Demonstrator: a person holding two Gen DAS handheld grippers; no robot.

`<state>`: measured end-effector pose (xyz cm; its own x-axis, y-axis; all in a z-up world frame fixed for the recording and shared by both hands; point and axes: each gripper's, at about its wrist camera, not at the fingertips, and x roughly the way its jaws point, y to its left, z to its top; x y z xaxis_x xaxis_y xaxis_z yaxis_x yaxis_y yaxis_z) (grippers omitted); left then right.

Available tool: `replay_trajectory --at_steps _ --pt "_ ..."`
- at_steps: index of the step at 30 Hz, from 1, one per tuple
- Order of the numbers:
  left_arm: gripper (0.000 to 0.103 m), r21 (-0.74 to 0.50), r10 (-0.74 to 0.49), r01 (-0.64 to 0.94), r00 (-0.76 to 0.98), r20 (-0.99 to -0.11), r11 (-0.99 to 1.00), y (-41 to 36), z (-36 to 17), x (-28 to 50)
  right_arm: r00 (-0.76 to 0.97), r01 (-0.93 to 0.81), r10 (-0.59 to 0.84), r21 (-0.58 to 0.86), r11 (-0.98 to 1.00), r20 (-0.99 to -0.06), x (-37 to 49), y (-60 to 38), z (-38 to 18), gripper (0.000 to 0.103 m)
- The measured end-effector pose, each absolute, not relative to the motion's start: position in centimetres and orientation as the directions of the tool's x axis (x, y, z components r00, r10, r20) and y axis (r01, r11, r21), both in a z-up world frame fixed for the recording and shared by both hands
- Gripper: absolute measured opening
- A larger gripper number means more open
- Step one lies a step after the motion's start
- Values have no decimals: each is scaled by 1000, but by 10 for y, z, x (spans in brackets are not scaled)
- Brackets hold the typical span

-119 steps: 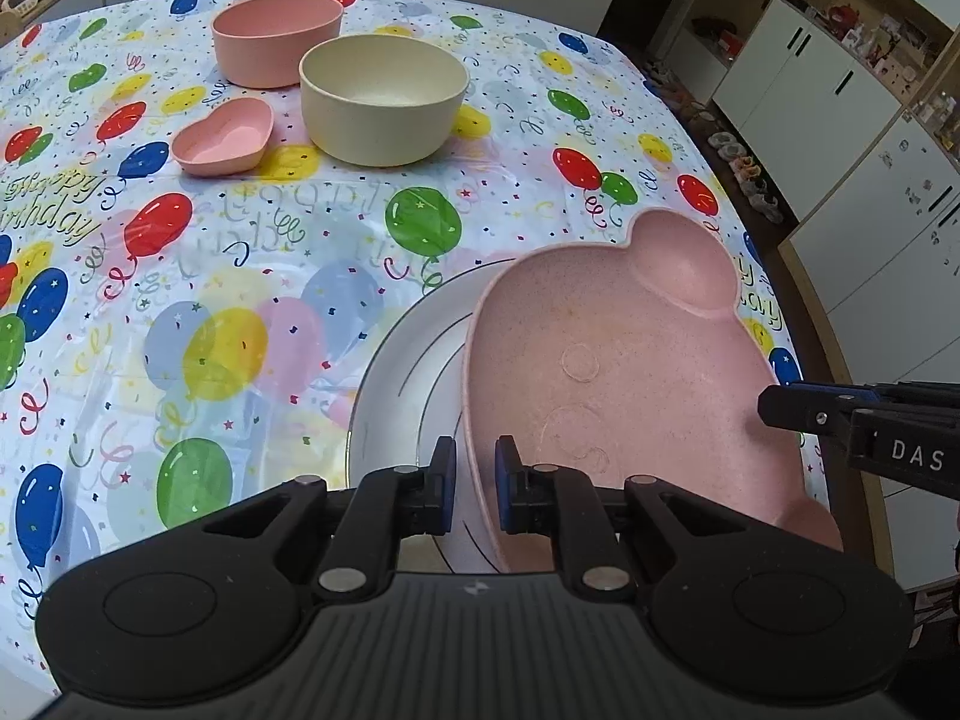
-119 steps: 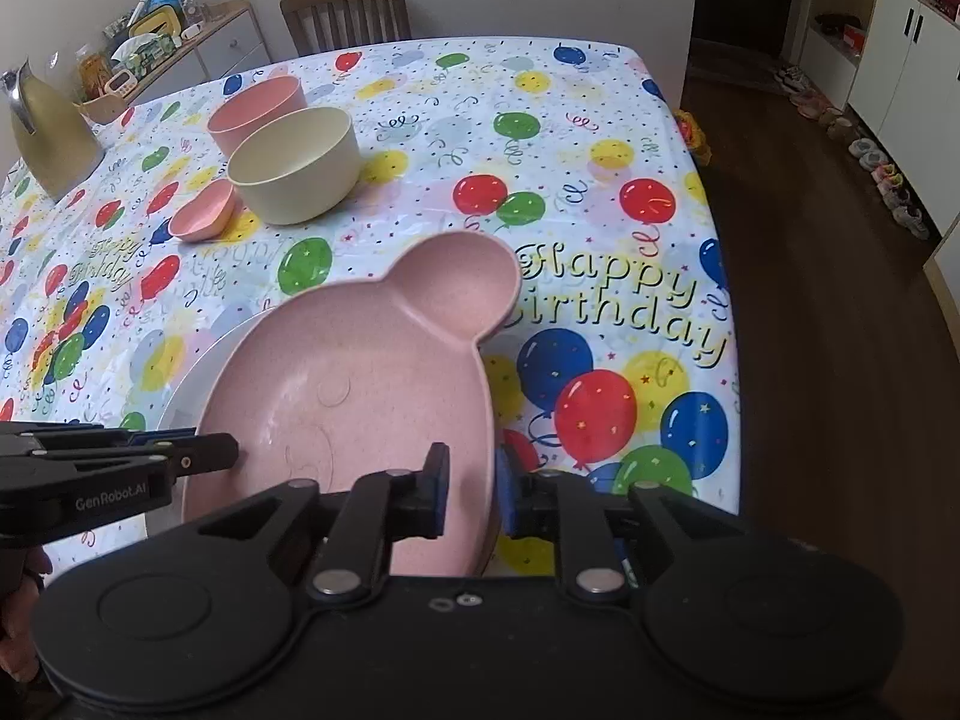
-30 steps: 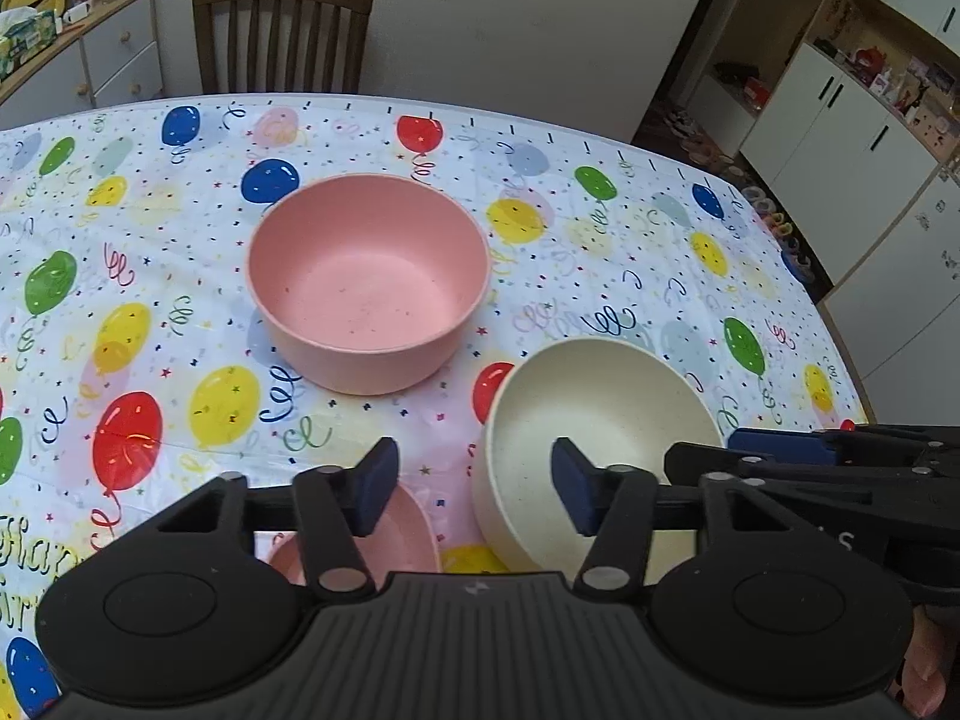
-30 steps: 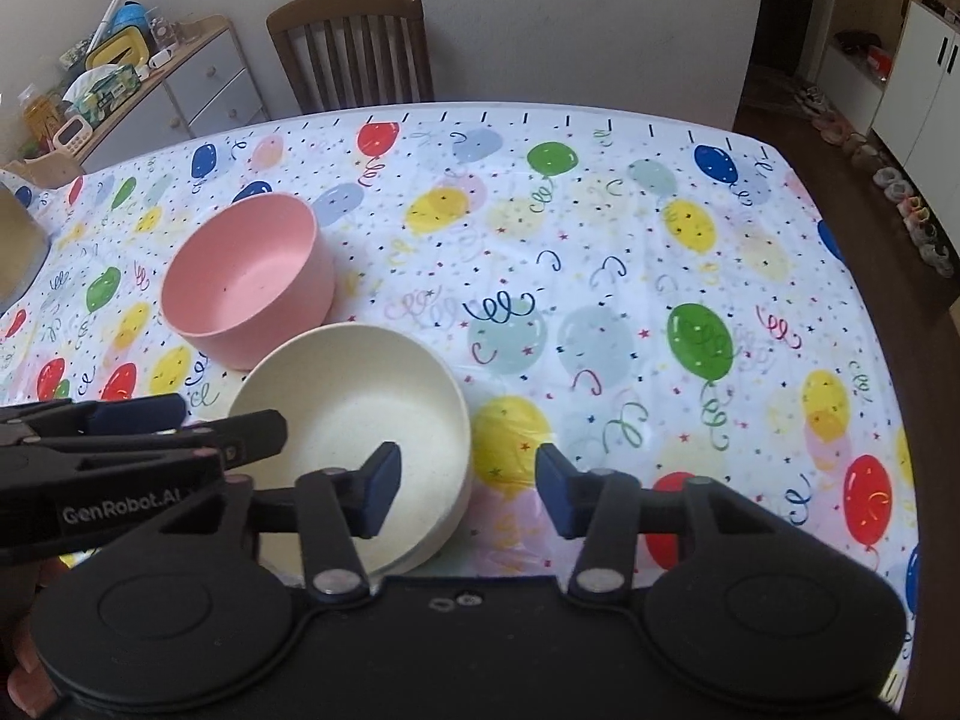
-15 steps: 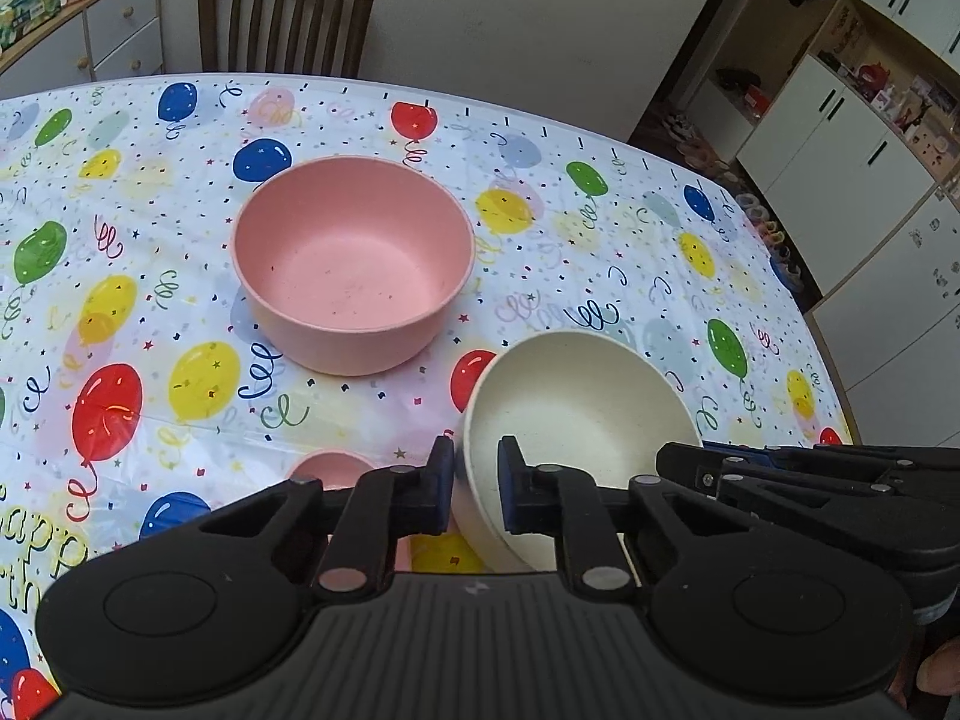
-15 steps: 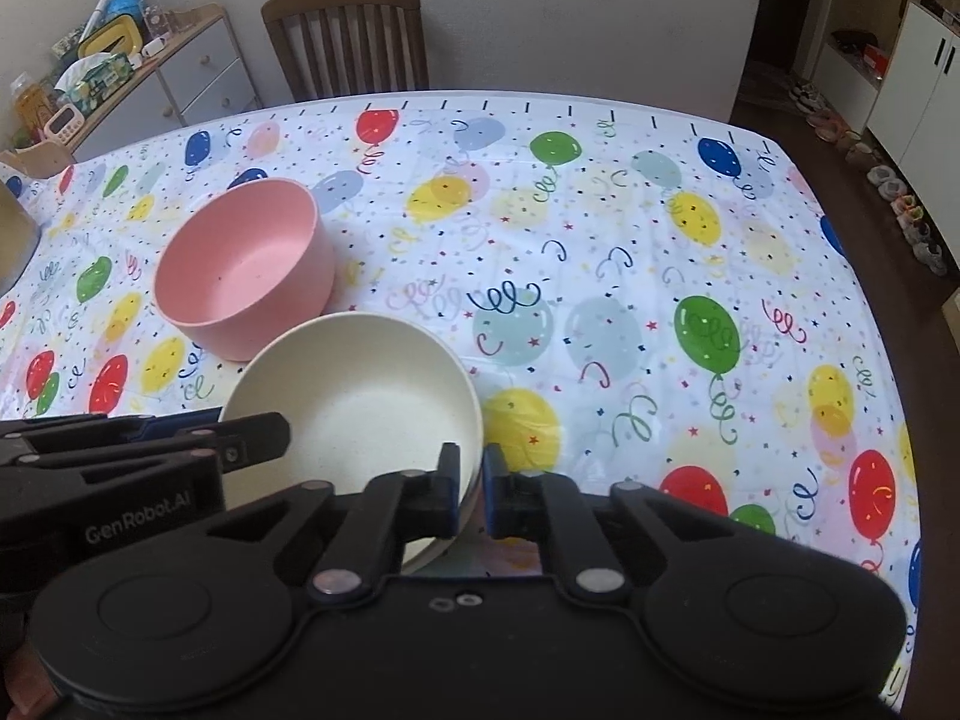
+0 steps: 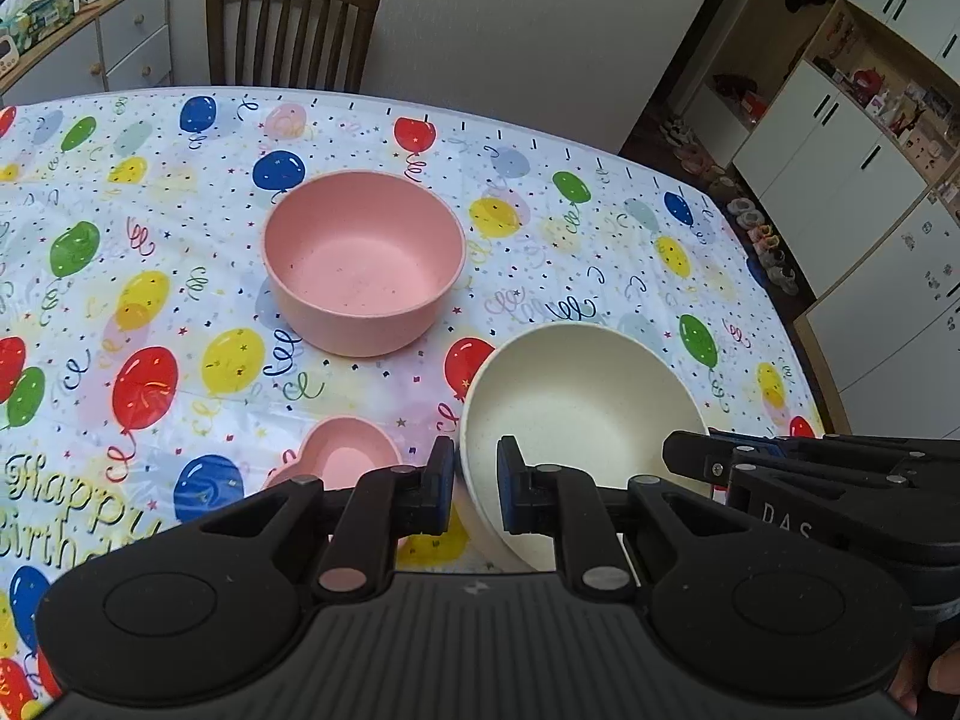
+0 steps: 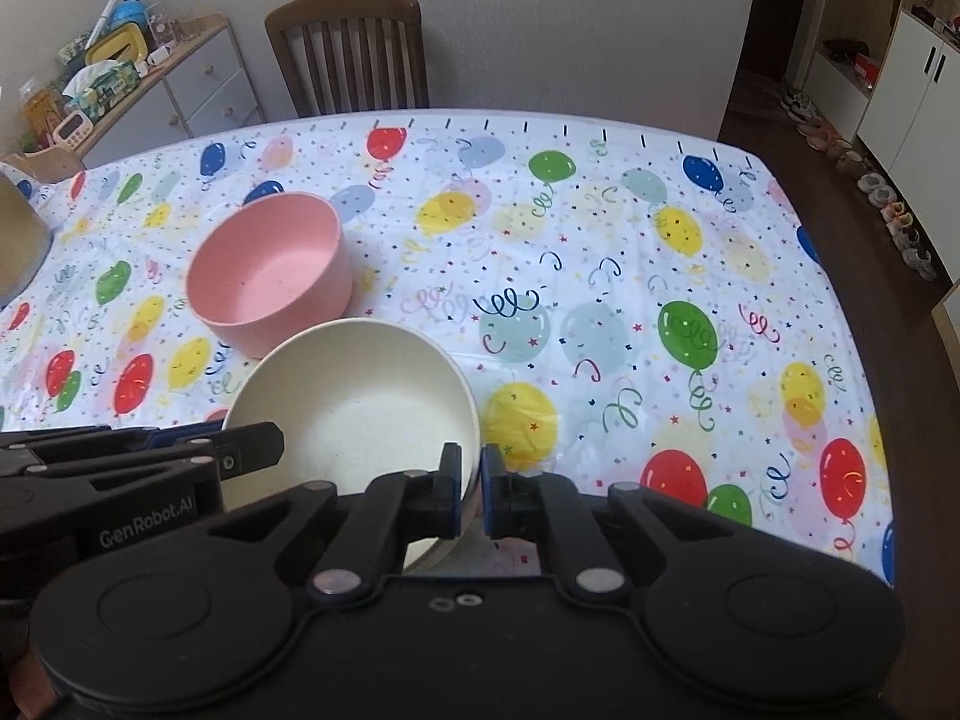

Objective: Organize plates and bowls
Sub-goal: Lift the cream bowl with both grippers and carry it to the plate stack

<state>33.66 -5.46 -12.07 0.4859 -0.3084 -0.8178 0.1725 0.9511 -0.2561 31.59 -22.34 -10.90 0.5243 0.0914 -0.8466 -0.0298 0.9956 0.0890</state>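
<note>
A cream bowl (image 7: 576,402) is held at two sides, tilted and lifted off the balloon tablecloth; it also shows in the right wrist view (image 8: 354,414). My left gripper (image 7: 474,483) is shut on its left rim. My right gripper (image 8: 471,483) is shut on its right rim. A pink bowl (image 7: 363,261) stands upright on the table beyond it, also in the right wrist view (image 8: 270,273). A small pink heart-shaped dish (image 7: 342,450) lies just left of my left gripper.
A wooden chair (image 7: 291,30) stands at the table's far edge. A drawer unit (image 8: 168,84) with clutter is at the back left. White cabinets (image 7: 870,168) line the right wall. A tan object (image 8: 18,240) sits at the table's left edge.
Both grippers closed on the cream bowl's rim, and the bowl has since risen and tilted off the table. Earlier still, both held a pink bear-shaped plate over a white plate.
</note>
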Motion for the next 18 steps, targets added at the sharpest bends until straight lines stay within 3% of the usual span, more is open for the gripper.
replay_trajectory --at_steps 18 --pt "15 -223 -245 106 520 -818 969 -16 -71 253 530 -126 168 119 985 -831 249 -192 -60 6"
